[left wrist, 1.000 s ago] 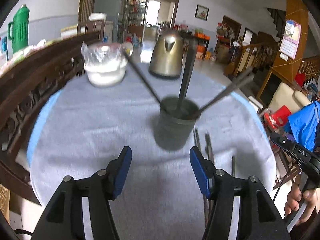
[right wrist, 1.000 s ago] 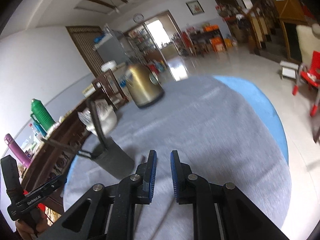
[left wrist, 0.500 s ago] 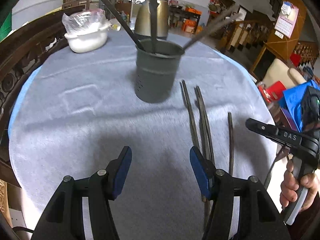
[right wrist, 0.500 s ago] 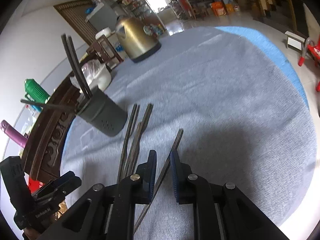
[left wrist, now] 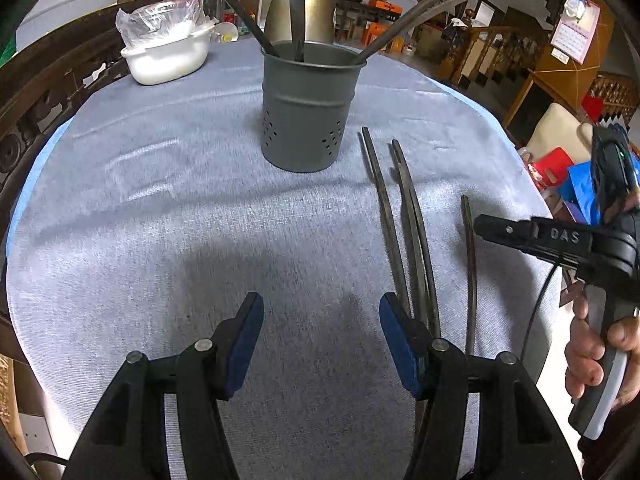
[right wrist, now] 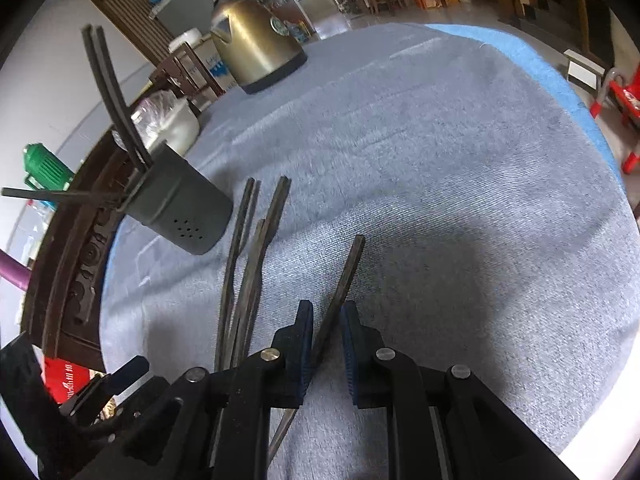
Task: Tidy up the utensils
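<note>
- Your right fingers [right wrist: 326, 334] straddle one chopstick [right wrist: 347, 270] lying on the desk [right wrist: 460, 168], narrowed but not clamped.
- Your left fingers [left wrist: 320, 344] gape empty, loose chopsticks [left wrist: 404, 208] just right.
- Several sticks stand in the holder [left wrist: 308, 108] ahead; four remain.
- Both hands have dropped closer since a second ago.

Grey cloth [left wrist: 168, 208] over the bench, a soft, matt weave with faint creases. The cup [left wrist: 308, 108] is matt grey metal, ribbed and punched with small holes. Chopsticks [left wrist: 384, 200] lie dark and dull, probably wood, though the view can't settle it. Kettle [right wrist: 256, 44] shines brushed gold metal. Bowl [left wrist: 168, 58] is glossy white plastic under crinkled clear film. Claw pads [left wrist: 246, 344]: blue, ridged rubber on matt black plastic.
</note>
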`<state>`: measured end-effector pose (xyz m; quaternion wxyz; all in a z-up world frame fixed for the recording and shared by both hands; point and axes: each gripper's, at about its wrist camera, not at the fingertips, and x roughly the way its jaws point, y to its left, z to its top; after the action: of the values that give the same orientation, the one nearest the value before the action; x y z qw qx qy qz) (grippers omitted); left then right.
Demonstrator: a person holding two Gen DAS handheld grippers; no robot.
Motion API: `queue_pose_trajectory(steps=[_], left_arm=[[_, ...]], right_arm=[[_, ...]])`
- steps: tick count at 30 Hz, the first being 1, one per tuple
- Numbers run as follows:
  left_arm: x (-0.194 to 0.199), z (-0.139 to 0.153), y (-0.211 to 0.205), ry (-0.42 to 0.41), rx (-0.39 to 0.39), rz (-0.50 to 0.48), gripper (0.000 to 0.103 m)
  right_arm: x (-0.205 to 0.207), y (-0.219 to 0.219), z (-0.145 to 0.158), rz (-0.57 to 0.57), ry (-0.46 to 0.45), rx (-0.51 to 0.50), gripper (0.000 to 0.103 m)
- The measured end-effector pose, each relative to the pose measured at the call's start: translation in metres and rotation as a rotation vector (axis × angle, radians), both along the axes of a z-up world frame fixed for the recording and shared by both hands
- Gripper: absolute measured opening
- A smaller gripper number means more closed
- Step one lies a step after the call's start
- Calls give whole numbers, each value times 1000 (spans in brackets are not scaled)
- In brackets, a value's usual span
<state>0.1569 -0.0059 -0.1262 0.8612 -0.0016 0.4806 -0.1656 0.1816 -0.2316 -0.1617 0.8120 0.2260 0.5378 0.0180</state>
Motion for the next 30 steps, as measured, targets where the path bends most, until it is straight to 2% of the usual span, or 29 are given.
queue_pose_trajectory(steps=[6, 14, 17, 24, 28, 30], left_arm=[[4, -4, 2, 13, 1, 4, 62], [10, -9, 4, 25, -2, 9, 62], [11, -9, 5, 25, -7, 9, 62], [16, -7, 5, 27, -17, 10, 62], [16, -6, 5, 26, -21, 8, 62], [16, -6, 3, 27, -24, 2, 62]], right_arm=[[10, 13, -7, 19, 11, -60, 17], [15, 23, -7, 64, -39, -143, 14], [14, 22, -3, 75, -69, -125, 10], [15, 20, 13, 70, -170, -93, 10], [15, -2, 9, -22, -162, 9, 12], [13, -12, 7, -59, -177, 12, 12]])
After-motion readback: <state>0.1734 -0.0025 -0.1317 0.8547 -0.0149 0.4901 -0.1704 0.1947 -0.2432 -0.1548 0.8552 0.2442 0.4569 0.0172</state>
